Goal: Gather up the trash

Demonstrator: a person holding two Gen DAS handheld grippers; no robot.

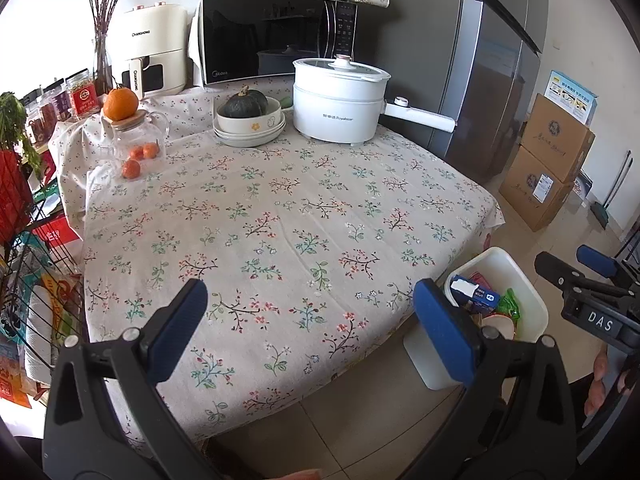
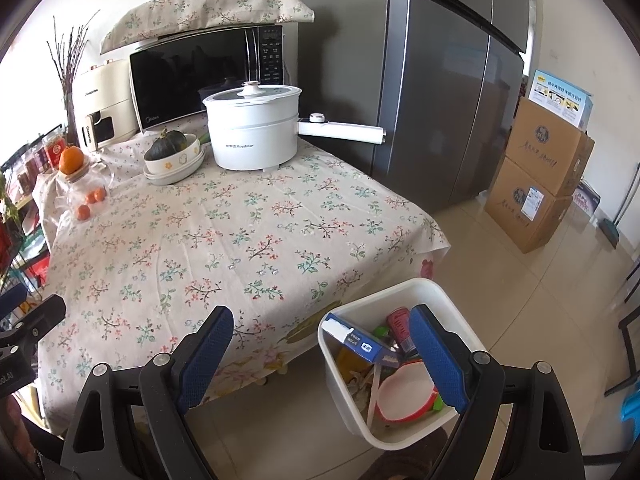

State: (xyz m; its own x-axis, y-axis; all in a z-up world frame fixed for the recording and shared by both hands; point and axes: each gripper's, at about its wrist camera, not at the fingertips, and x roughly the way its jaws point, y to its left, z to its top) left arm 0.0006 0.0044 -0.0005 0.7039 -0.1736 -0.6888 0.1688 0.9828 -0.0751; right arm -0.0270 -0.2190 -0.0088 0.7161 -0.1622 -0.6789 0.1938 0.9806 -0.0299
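Note:
A white trash bin (image 2: 404, 292) stands on the floor by the table's near right corner. It holds a blue and white box (image 2: 362, 340), a red-rimmed paper bowl (image 2: 400, 398), a pink can and green wrappers. The bin also shows in the left wrist view (image 1: 516, 276). My left gripper (image 1: 310, 320) is open and empty above the table's near edge. My right gripper (image 2: 322, 356) is open and empty, its right finger over the bin. The right gripper also shows at the right edge of the left wrist view (image 1: 580, 264).
The table has a floral cloth (image 1: 280, 220). At its back stand a white electric pot (image 1: 340, 100), a bowl with a squash (image 1: 250, 114), a glass jar with oranges (image 1: 136, 140), a microwave (image 1: 276, 32) and an air fryer. A wire rack (image 1: 24, 280) is left. A fridge (image 2: 440, 100) and cardboard boxes (image 2: 540, 176) are right.

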